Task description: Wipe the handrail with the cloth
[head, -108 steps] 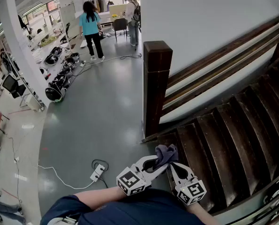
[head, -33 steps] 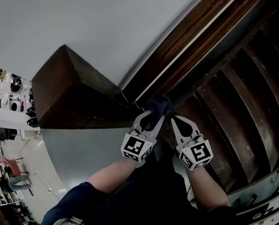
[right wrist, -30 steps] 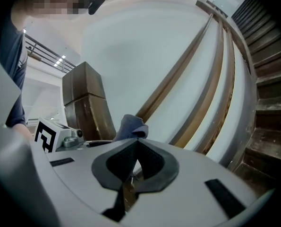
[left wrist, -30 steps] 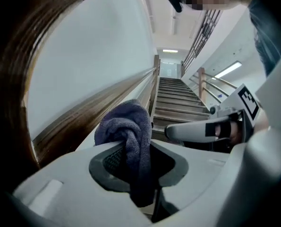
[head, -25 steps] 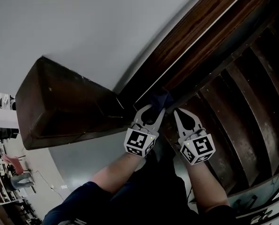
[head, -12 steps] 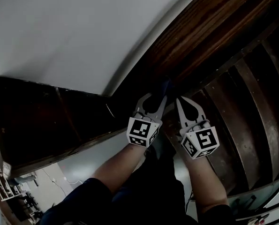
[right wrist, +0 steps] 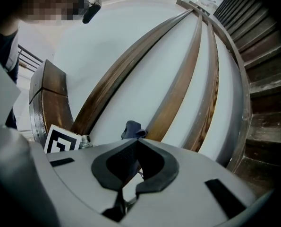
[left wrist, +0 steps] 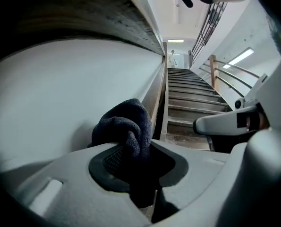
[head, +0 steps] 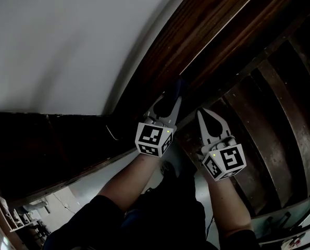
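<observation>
As the left gripper [head: 171, 95] clamps the dark cloth [left wrist: 126, 126] against the handrail [head: 196, 25], the right gripper [head: 202, 114] sits just beside, closed and empty. Cloth's edged up the rail since a moment ago

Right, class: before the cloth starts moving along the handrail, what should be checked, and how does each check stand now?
1. Cloth clamped in the left gripper: ok.
2. Cloth bunched beyond the jaws, enough to wipe with: ok.
3. Cloth pressed against the handrail: cannot tell; it sits at the rail's lower edge.
4. Right gripper shut, empty, apart from the cloth: ok.
5. Rail ahead free of obstacles: ok.
</observation>
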Available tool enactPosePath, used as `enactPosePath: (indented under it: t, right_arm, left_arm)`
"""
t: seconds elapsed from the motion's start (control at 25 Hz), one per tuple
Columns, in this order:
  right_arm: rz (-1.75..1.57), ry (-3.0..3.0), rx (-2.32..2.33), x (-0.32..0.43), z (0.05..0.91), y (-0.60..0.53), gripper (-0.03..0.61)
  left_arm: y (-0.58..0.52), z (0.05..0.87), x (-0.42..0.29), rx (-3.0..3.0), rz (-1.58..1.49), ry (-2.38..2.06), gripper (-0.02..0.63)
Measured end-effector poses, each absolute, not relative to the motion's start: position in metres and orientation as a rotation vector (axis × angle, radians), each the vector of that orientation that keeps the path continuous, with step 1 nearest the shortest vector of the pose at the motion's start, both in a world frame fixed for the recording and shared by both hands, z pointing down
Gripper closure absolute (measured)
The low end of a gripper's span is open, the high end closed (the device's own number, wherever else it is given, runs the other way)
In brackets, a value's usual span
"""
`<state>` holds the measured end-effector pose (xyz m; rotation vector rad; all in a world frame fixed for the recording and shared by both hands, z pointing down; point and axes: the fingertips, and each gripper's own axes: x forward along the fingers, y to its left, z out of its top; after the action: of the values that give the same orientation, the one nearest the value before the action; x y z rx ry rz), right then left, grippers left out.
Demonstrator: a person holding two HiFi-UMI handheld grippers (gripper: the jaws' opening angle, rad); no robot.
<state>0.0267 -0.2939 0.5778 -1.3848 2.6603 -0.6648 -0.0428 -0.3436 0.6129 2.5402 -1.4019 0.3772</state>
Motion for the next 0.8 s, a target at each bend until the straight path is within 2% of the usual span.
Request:
enactPosePath:
  t: [0.48, 0.8]
  right_arm:
    - [-0.632, 2.549, -1.506, 0.092, 0.559, -0.294, 0.569]
    - [-0.527, 2.471, -1.562, 0.144, 0.517, -0.300, 0.569]
  left_arm:
    - [-0.392, 0.560, 0.022, 2.657, 0.335, -1.360, 0.517]
    - [-0.420, 0.526, 0.064, 2.699, 0.325, -1.355, 0.517]
